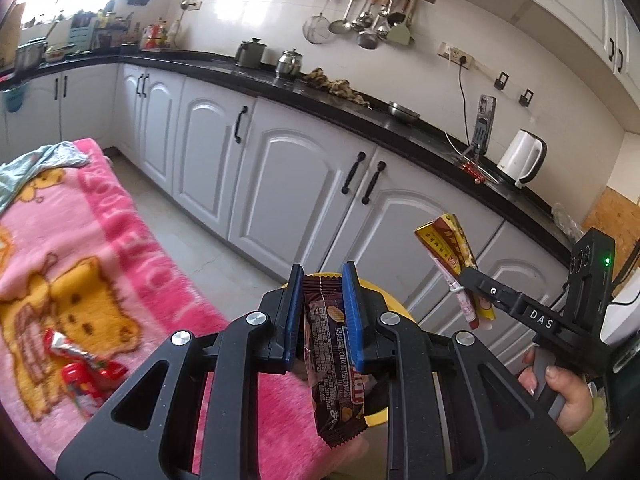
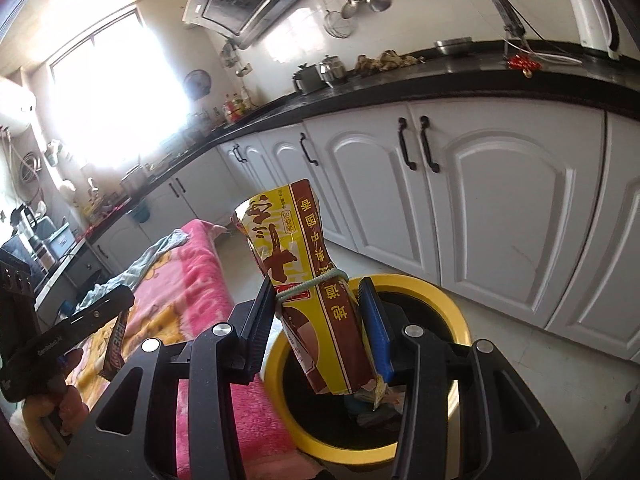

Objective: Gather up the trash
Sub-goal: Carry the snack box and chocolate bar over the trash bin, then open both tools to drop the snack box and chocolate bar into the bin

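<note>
My left gripper (image 1: 322,280) is shut on a brown snack wrapper (image 1: 334,364), which hangs down between its blue pads over the edge of the pink blanket and the yellow bin (image 1: 378,414). My right gripper (image 2: 316,292) is shut on a yellow and brown snack bag (image 2: 316,280) tied with a rubber band, held above the yellow-rimmed bin (image 2: 448,308), which has trash inside. The right gripper and its bag (image 1: 452,252) show at the right in the left wrist view. A red and silver wrapper (image 1: 80,364) lies on the blanket.
A pink cartoon blanket (image 1: 100,240) covers the surface on the left, with a grey-green cloth (image 1: 36,164) at its far end. White cabinets (image 1: 304,184) under a black counter (image 1: 360,108) run along the back, with a kettle (image 1: 520,158), a phone on a stand and pots.
</note>
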Tool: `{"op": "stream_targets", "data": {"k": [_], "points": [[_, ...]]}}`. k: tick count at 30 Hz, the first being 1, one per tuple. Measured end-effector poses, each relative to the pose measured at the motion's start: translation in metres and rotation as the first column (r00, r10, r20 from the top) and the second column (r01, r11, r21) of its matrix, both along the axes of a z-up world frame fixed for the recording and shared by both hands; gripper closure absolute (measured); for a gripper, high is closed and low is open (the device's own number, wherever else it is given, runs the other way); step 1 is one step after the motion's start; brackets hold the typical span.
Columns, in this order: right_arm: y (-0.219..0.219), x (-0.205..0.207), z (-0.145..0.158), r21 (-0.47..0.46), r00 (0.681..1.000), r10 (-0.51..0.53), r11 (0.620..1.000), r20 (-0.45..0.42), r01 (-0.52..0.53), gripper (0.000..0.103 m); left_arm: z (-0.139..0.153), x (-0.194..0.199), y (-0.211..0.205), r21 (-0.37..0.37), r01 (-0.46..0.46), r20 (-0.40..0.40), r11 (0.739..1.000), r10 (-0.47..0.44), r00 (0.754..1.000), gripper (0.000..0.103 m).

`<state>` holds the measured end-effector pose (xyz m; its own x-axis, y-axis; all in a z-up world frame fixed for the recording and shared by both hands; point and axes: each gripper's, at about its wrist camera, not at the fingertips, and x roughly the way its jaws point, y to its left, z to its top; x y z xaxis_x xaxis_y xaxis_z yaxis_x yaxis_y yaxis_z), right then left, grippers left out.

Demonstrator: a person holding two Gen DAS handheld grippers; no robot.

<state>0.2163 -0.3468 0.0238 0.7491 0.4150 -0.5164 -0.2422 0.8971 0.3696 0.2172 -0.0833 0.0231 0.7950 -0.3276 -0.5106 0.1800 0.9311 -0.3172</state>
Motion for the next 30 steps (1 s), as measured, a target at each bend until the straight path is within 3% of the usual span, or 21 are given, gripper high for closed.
{"op": "stream_targets", "data": {"k": [20, 22, 23, 27, 30], "points": [[-0.015, 0.023, -0.05, 0.062, 0.99, -0.044, 0.997, -0.133, 0.053, 0.061, -0.047, 0.046, -0.04, 0.02, 0.059, -0.085, 0.998, -0.057, 0.995, 0.088], [-0.015, 0.025, -0.053, 0.065, 0.989, -0.058, 0.996, -0.137, 0.067, 0.055, -0.051, 0.049, -0.04, 0.015, 0.062, -0.093, 0.998, -0.06, 0.994, 0.082], [-0.016, 0.025, -0.055, 0.066, 0.988, -0.065, 0.995, -0.14, 0.075, 0.049, -0.052, 0.05, -0.04, 0.012, 0.062, -0.097, 0.998, -0.061, 0.993, 0.072], [-0.019, 0.027, -0.059, 0.06, 0.985, -0.078, 0.994, -0.155, 0.088, 0.049, -0.057, 0.05, -0.038, 0.015, 0.055, -0.11, 0.998, -0.053, 0.993, 0.053], [-0.02, 0.026, -0.057, 0.057, 0.985, -0.083, 0.994, -0.151, 0.092, 0.047, -0.058, 0.048, -0.033, 0.011, 0.04, -0.112, 0.999, -0.039, 0.993, 0.045]]}}
